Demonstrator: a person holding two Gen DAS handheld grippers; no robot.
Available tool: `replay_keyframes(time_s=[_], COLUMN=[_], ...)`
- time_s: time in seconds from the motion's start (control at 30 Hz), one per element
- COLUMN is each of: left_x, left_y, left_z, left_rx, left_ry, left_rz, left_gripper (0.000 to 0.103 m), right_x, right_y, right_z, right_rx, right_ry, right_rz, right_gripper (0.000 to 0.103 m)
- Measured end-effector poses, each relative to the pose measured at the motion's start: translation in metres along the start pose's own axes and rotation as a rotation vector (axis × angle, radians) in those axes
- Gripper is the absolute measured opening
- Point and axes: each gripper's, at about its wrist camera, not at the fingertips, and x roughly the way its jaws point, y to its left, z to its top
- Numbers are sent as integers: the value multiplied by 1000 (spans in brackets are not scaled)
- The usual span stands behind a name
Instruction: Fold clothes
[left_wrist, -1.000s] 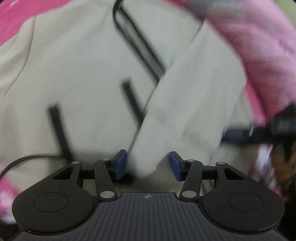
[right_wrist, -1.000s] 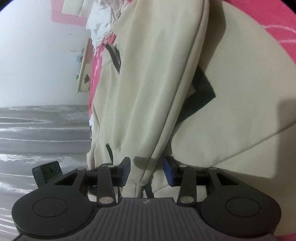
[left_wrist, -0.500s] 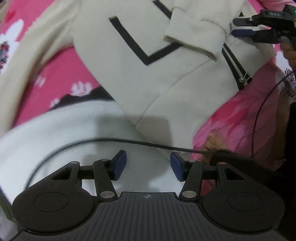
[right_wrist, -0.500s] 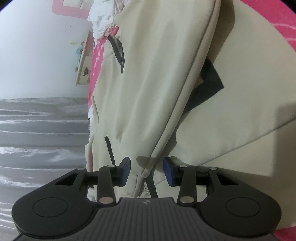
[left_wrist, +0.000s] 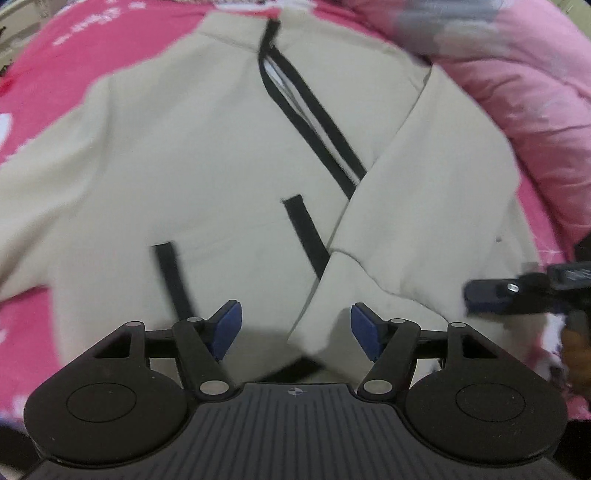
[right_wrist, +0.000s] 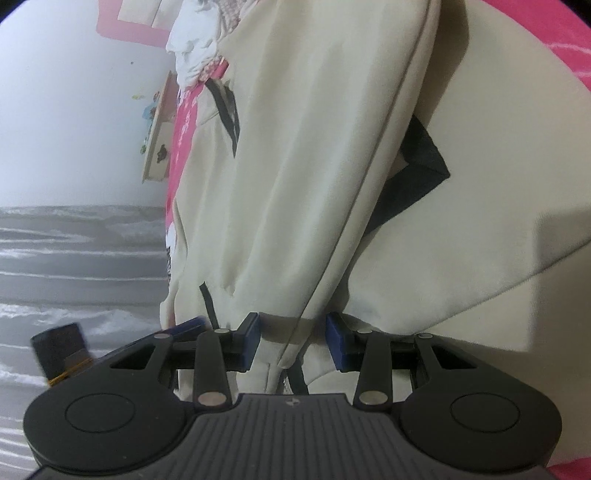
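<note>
The cream jacket (left_wrist: 207, 177) is lying face up on the pink bedspread (left_wrist: 55, 66), one sleeve (left_wrist: 399, 229) already crossing its front. The left gripper (left_wrist: 295, 328) is opening above that cuff, pads clear. The right gripper (right_wrist: 291, 343) is closing around the hem, contact unclear. The other sleeve and body folds are looking undone.

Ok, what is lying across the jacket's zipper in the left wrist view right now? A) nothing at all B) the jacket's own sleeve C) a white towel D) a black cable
B: the cream sleeve is folded diagonally over the jacket, covering the lower part of the zipper.
</note>
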Motion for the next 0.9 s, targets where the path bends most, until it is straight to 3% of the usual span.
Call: replay_keyframes(time_s=[0.17, 0.23, 0.33, 0.4, 0.53, 0.77, 0.9], left_x=[6, 5, 2, -3, -20, -40, -45], left_y=[-9, -10, -10, -8, 0, 5, 5], left_z=[-5, -7, -11, -14, -16, -29, -33], left_rx=[1, -18, -59, -102, -179, -198, -205], left_ry=[-31, -47, -75, -85, -96, -66, -63], left_rz=[-24, -38, -59, -78, -95, -59, -45], left_gripper=[43, 28, 6, 4, 3, 3, 3], right_x=[-1, 2, 6, 5, -2, -1, 0], right_y=[-5, -6, -5, -2, 15, 58, 65], right_z=[-1, 0, 0, -1, -5, -26, -30], right_rx=[17, 15, 5, -18, -113, -350, -379], right_ry=[-18, -19, -25, -31, -38, 3, 24], right_rz=[4, 3, -8, -19, -34, -84, -101], right_gripper=[33, 31, 18, 6, 5, 5, 5])
